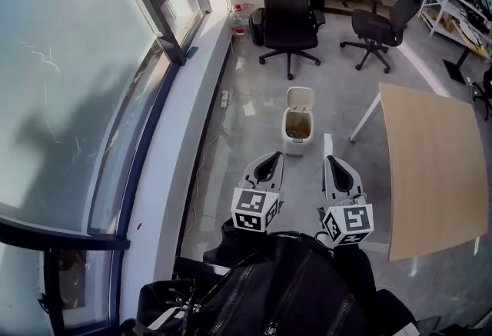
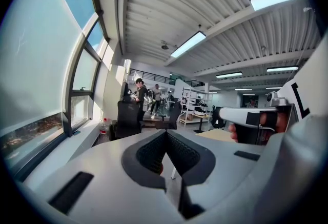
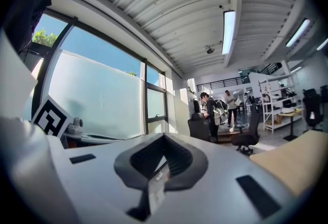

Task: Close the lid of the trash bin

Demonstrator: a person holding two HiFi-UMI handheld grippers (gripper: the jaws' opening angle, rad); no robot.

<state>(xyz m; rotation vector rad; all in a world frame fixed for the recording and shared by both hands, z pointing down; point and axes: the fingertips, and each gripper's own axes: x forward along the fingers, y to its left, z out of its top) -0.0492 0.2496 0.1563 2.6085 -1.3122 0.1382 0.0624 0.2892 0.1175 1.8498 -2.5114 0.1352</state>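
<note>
Bright daylight pours through the window (image 1: 69, 96) at frame left, casting a person's shadow on it; ceiling strips (image 3: 228, 31) glow; fisheye edges bend, corners go black.

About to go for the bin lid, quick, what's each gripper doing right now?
Left gripper: closed, holding nothing.
Right gripper: closed, holding nothing.

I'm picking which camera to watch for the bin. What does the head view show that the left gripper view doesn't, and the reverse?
Only the head view shows the trash bin on the floor, its lid standing open, ahead of the left gripper and the right gripper. Only the left gripper view shows the ceiling lights. Both show the window, the black office chair and the wooden table.
</note>
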